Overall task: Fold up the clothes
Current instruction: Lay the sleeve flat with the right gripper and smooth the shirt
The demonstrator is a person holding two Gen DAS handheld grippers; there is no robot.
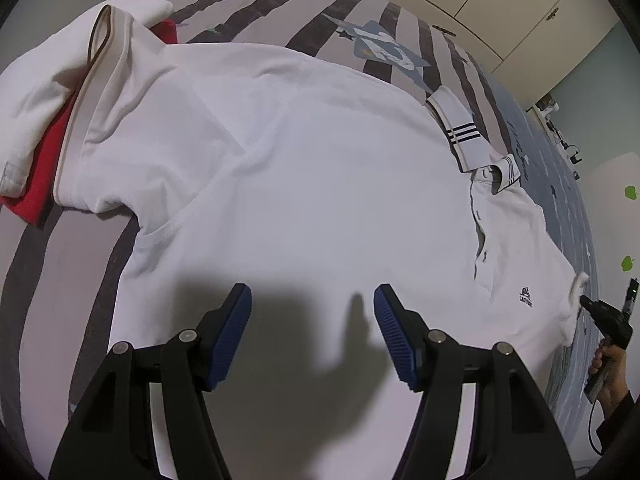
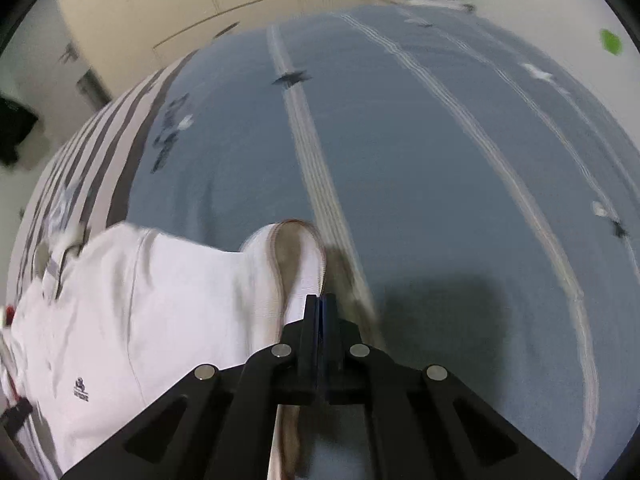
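As the white polo shirt point(image 1: 320, 184) is limp and light, grip hems: right gripper point(image 2: 319, 300) fingers pinch its sleeve cuff point(image 2: 298, 264); left gripper point(image 1: 313, 300) fingers hang spread, empty.

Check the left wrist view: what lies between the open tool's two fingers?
Only the white polo shirt, lying flat on the bed under the left tool with its shadow across the cloth. Nothing else lies there, and neither pad touches it.
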